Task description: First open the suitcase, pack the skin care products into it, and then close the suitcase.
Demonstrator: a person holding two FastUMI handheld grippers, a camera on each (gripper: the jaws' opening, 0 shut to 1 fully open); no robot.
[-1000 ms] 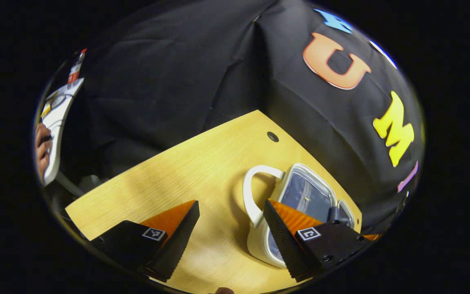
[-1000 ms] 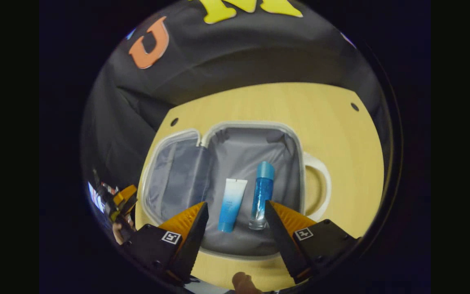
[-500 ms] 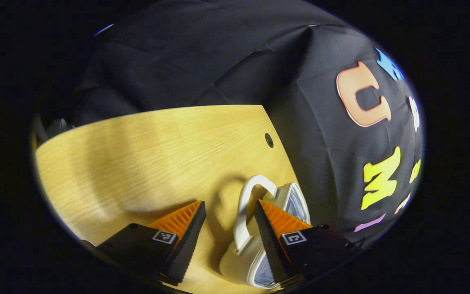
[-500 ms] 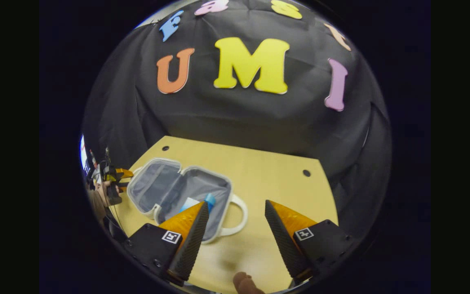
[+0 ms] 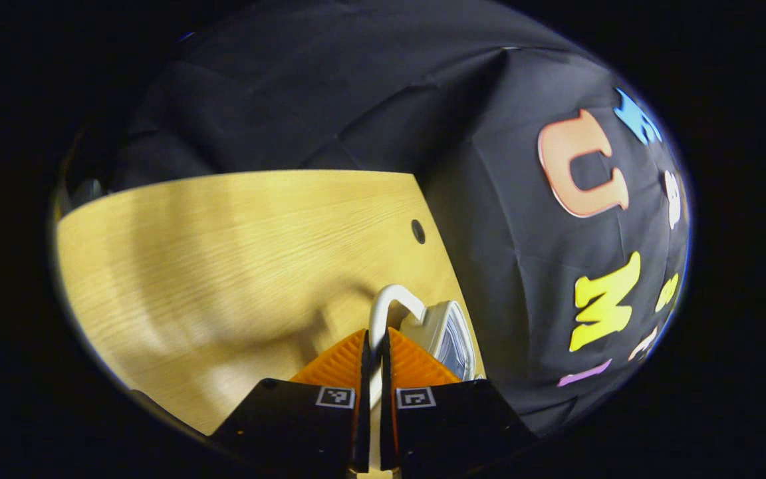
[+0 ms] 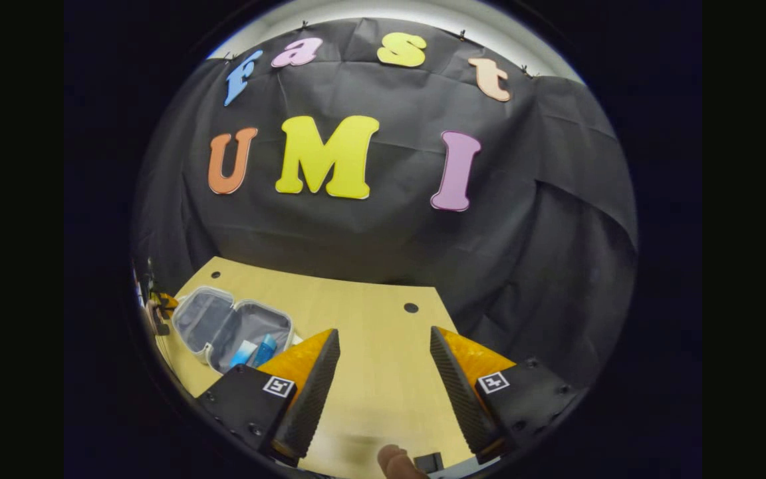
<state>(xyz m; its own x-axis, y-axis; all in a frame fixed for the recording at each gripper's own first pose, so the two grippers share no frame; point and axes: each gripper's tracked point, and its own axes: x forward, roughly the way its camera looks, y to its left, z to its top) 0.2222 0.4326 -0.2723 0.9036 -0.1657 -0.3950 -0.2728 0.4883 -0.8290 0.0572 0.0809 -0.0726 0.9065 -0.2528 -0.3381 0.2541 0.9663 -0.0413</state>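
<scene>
- Left gripper view: the left gripper (image 5: 371, 352) was pinched on the white handle (image 5: 383, 307) of the suitcase (image 5: 446, 329), both fingers pressed against the thin loop. The case sat on the wooden table (image 5: 223, 246) near its far edge, close to the black cloth wall. The grip looked narrow, so the handle could slide out between the fingers once the lid half was swung, and the lid might drop back open.
- Right gripper view: the right gripper (image 6: 383, 366) hung spread and empty over bare table, well apart from the case. The suitcase (image 6: 233, 326) lay open at the left, with a white-and-blue tube (image 6: 245, 353) and a blue bottle (image 6: 264, 350) lying side by side in the near half. With nothing bracing that half, a pull on the handle could drag the whole case, or tip it and roll the bottle out; the lid could also catch on either product.
</scene>
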